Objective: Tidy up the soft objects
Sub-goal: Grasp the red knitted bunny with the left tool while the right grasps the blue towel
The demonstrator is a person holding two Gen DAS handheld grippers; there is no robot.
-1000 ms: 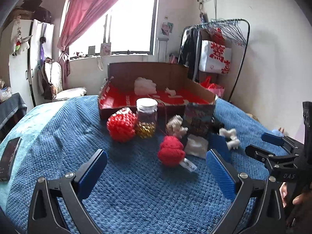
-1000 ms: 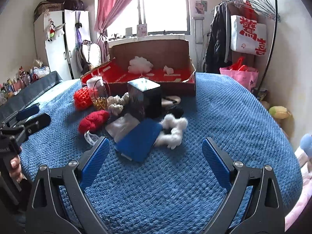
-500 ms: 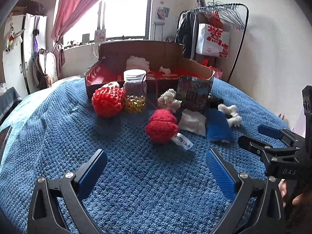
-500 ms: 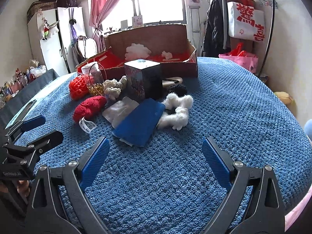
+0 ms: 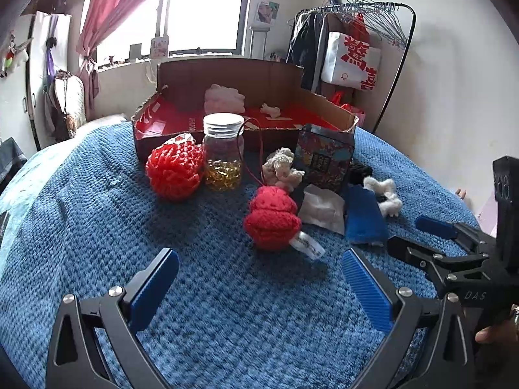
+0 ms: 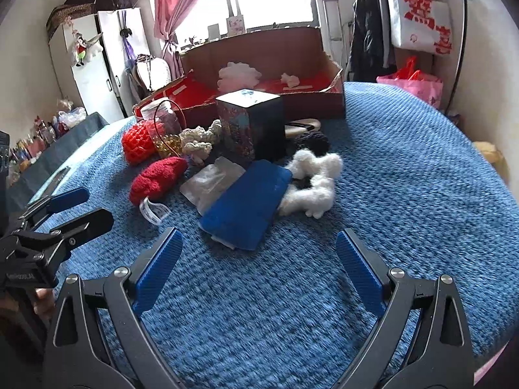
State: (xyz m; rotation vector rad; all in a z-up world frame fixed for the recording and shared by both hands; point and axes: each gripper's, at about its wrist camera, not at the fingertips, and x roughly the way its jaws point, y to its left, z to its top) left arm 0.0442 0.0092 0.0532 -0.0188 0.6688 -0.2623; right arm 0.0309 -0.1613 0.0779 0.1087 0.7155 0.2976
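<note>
Item: red crocheted toy [image 5: 271, 220], mid-bed on the blue blanket [image 5: 97, 227], before our left gripper [image 5: 259, 278]; both it and our right gripper [image 6: 256, 272] gape empty. We judge it light, squashy; pinch the body, not the tag.

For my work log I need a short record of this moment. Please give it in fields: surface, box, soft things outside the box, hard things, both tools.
surface: blue knitted blanket
box: open cardboard box, two pale soft pieces inside
soft things outside: red knitted ball, dark red knitted piece with a label, white fluffy toy, cream knitted piece
hard things: glass jar, printed tin
left tool: open, empty
right tool: open, empty
</note>
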